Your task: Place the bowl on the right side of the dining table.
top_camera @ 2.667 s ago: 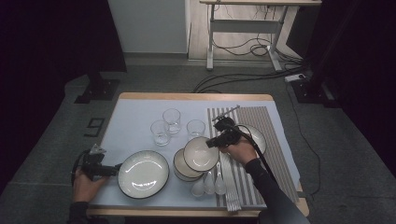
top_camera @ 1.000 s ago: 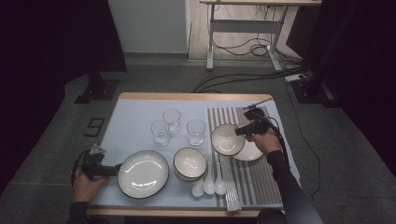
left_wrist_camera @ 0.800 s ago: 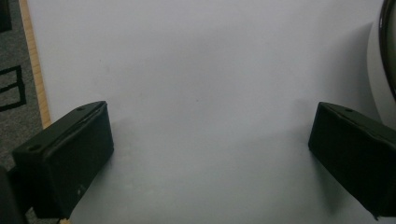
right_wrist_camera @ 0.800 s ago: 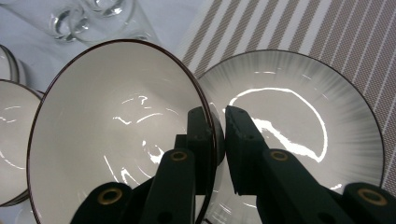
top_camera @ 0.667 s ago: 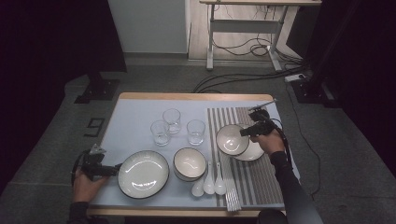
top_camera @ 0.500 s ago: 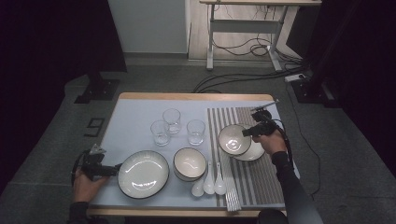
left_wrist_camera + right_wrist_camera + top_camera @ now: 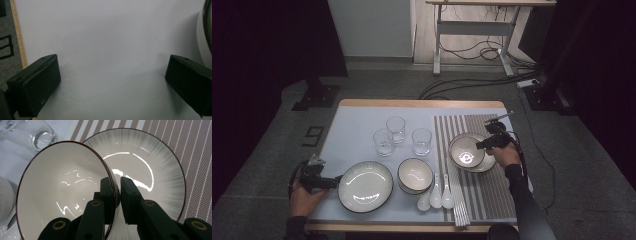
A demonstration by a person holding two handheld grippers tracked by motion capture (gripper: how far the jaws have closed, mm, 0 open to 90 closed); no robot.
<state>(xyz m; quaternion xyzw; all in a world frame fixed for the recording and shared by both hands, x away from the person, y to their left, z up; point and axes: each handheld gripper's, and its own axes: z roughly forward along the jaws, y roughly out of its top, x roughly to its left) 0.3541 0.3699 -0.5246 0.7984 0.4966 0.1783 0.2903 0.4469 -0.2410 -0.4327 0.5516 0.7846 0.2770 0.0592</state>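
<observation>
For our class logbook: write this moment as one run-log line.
right gripper: shut on bowl rim | bowl: above plate on striped mat | left gripper: open, beside large plate

High overview; gripper close-ups sharing table [image 7: 357,125] and bowl [image 7: 62,192]

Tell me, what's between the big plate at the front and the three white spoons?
In the high view, a bowl sits between the big plate and the spoons.
</observation>
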